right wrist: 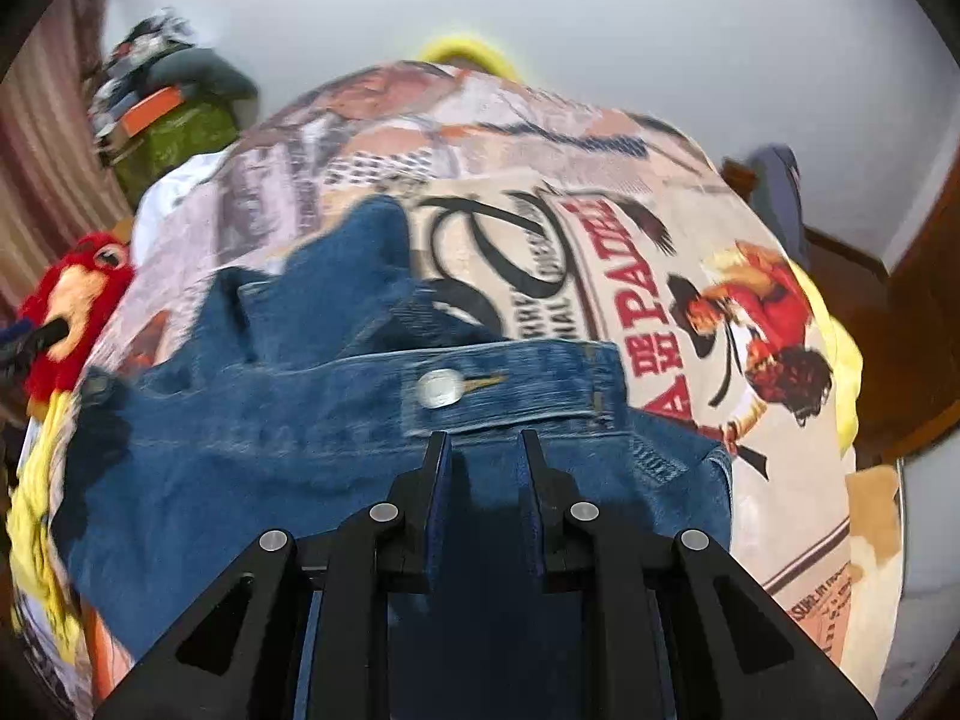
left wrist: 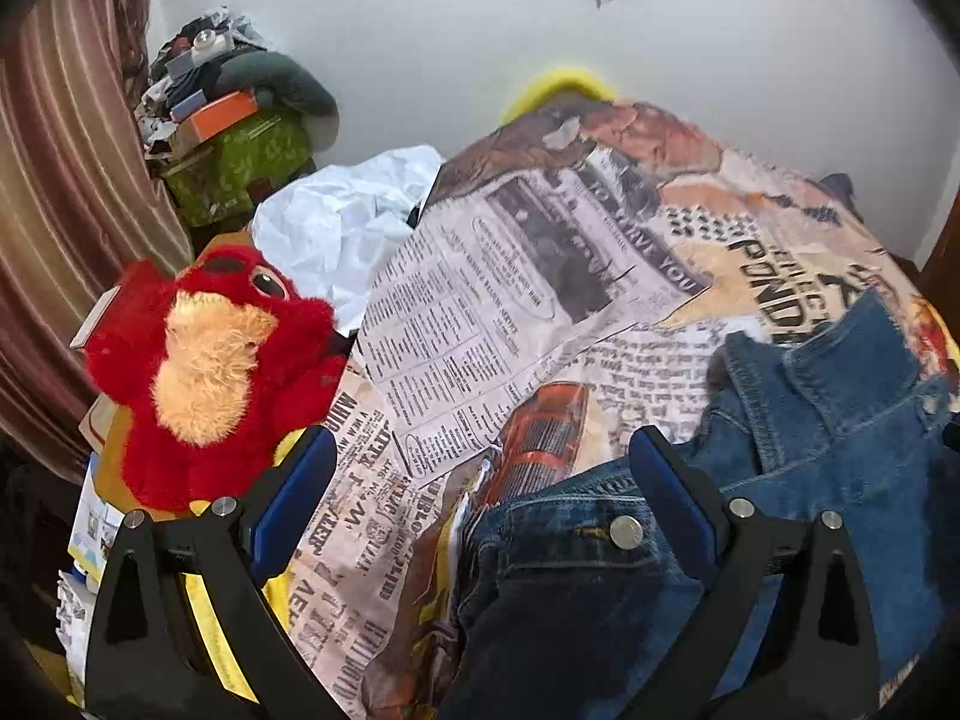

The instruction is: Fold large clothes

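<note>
Right claw [right wrist: 485, 441] pinches the blue denim jacket [right wrist: 336, 432] near its metal button [right wrist: 440, 389], jaws pressed together on the fabric. Left claw [left wrist: 483, 450] hangs spread wide over the jacket's near-left edge, which lies rumpled on the newspaper-print bedsheet [left wrist: 468, 312]. Red plush toy [left wrist: 210, 360] left; white wall [left wrist: 720, 60] beyond.

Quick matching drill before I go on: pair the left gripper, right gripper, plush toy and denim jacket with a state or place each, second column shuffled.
Things:
1. left gripper
2. right gripper
3. plush toy
4. denim jacket

States or places:
A. red, at the left edge of the bed
B. shut on denim
C. spread on the newspaper-print bedsheet
D. open, nothing pinched between its fingers

Pairs: 1-D, 2-B, 3-A, 4-C
</note>
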